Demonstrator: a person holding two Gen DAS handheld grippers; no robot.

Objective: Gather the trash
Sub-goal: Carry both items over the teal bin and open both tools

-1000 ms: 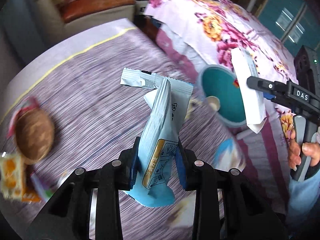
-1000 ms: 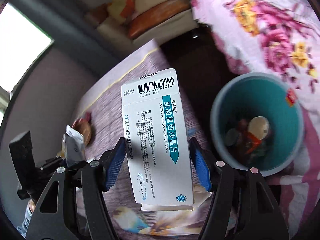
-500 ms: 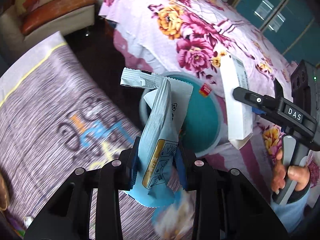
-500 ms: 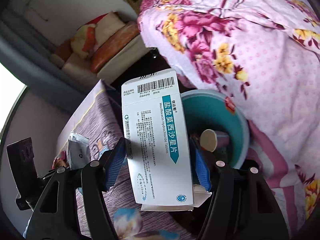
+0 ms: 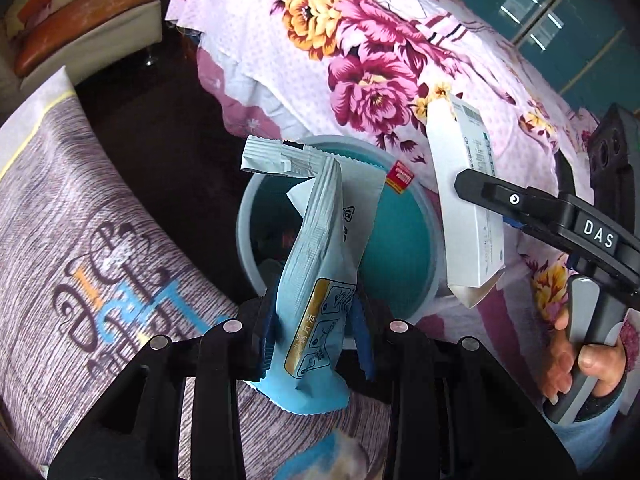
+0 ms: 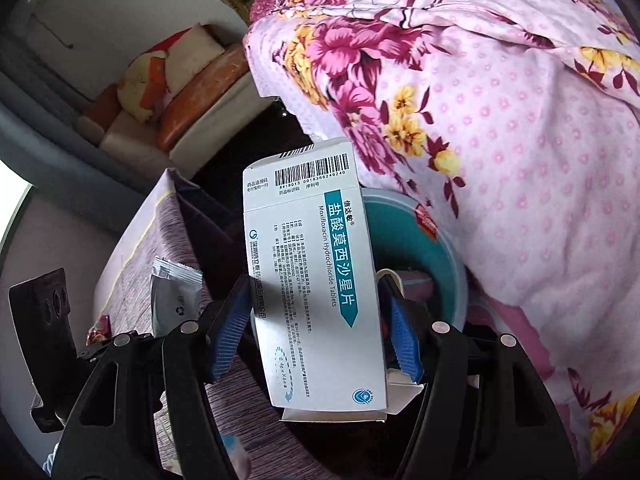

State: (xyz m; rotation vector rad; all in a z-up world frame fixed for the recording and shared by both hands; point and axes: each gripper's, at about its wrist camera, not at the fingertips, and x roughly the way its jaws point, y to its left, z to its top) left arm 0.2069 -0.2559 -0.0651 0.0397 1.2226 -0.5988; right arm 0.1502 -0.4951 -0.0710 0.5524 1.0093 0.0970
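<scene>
Bedroom corner: floral bedspread point(image 5: 380, 52) draped at right, wood-print table point(image 5: 80, 240) at left, teal trash bin point(image 5: 400, 264) on the dark floor between them. Since 1 second ago both views swung off the table top and onto the bin, so both items are now carried over to the drop point; release looks like the next step. Left gripper point(image 5: 316, 332) is narrow, clamped on a blue snack wrapper point(image 5: 324, 264) hanging above the bin mouth. Right gripper point(image 6: 316, 332) stands wider, pinching a white medicine box point(image 6: 316, 280), just over the bin's near rim. Bin already holds some trash, including what looks like a paper cup point(image 6: 394, 278); the rest is dark, can't tell.
</scene>
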